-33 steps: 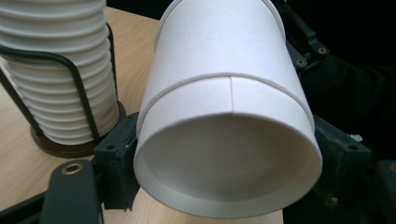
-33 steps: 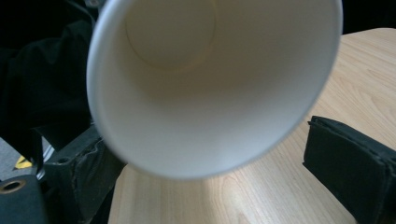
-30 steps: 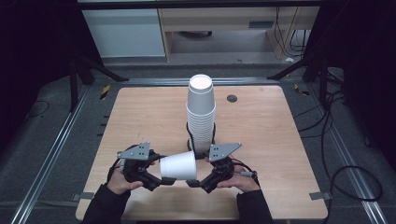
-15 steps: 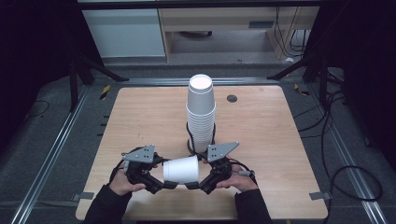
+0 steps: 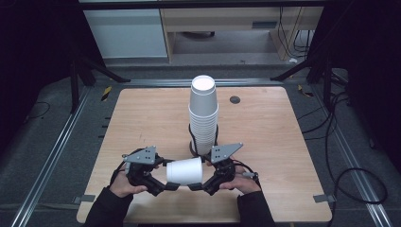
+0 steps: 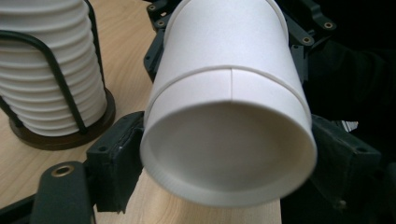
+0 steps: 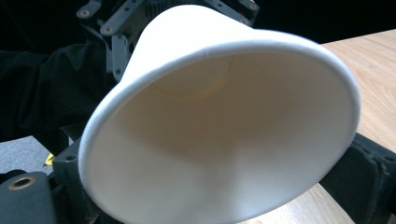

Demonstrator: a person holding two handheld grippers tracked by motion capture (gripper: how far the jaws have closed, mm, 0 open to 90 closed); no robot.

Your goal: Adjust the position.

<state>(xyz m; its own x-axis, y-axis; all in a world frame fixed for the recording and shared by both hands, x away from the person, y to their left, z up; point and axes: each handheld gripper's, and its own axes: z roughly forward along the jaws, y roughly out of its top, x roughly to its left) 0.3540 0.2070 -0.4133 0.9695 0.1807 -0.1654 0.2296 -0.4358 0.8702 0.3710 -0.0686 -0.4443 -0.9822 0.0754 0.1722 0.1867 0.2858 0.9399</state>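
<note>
Cup [image 5: 185, 170], one white paper cone lying sideways, is hanging between your two grippers at the table's [image 5: 142, 118] six o'clock edge. Your left gripper's [image 5: 166, 185] jaws, just opening, are flanking its base end; your right gripper [image 5: 196, 186] is squeezing the rim oval. One ribbed stack [image 5: 204, 113] is standing at twelve o'clock in a wire holder [image 6: 60, 84].
</note>
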